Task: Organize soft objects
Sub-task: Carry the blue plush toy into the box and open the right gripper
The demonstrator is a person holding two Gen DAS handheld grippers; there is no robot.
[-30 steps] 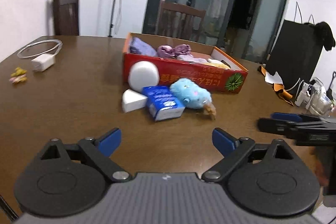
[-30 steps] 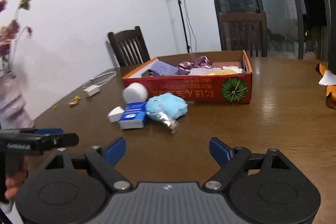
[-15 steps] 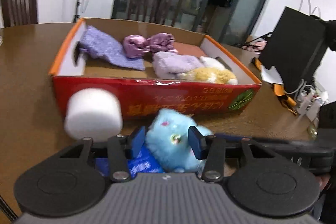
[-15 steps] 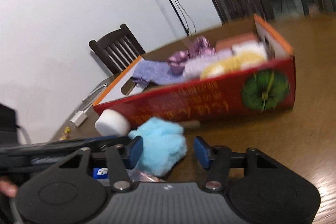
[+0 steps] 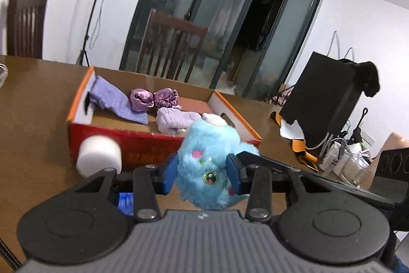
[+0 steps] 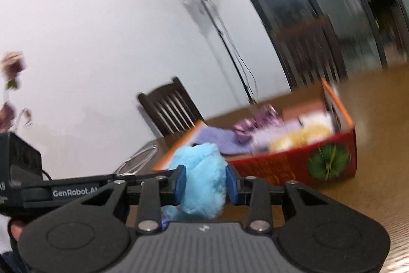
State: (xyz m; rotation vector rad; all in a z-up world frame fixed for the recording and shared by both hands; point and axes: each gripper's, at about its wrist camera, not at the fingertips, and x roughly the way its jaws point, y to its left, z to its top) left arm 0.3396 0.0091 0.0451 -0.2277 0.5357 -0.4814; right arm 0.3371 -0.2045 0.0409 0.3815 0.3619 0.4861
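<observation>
A fluffy blue plush toy [image 5: 208, 163] is gripped by both grippers and held above the table, just in front of the red cardboard box [image 5: 143, 142]. My left gripper [image 5: 203, 177] is shut on the toy; so is my right gripper [image 6: 205, 183], which squeezes its other side [image 6: 202, 178]. The box [image 6: 294, 165] holds a purple cloth [image 5: 113, 100], satin scrunchies [image 5: 152, 99], a lilac soft item [image 5: 176, 119] and a yellow plush [image 6: 297, 137].
A white foam cylinder [image 5: 99, 157] lies against the box front, and a blue carton [image 5: 125, 200] shows below my left fingers. Wooden chairs [image 5: 171, 47] stand behind the table. A black bag [image 5: 329, 99] and clutter sit to the right. A cable [image 6: 139, 157] lies left of the box.
Both grippers came in from either side, closed on the blue plush toy and lifted it off the table toward the box. The right view is blurred by motion.
</observation>
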